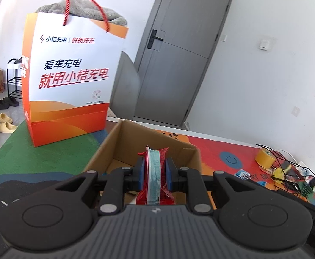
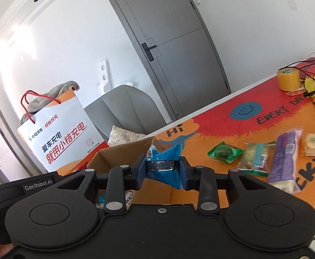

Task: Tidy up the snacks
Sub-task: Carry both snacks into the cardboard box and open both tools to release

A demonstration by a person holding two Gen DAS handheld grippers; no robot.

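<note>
Both grippers loaded, both over or at the open cardboard box, which serves as the landmark here. Left gripper: jaws clamped on a red snack packet, pads pressing its two flat sides; the packet stands on edge, long axis running away from the camera, far end over the box's open mouth. Right gripper: jaws pinched on a blue snack packet, which is crumpled between the pads, its width spanning the gap; it sits at the box's near right corner, by the raised flap. Judgement: left load is the more squarely over the opening, so it looks nearer to a drop; right load likely needs to travel further over the rim first. Some packets are already visible on the box floor. To the right of the box, on the table mat, lie loose snacks: a green packet, a purple packet and others. The paper gift bag stands behind the box, to its left.
</note>
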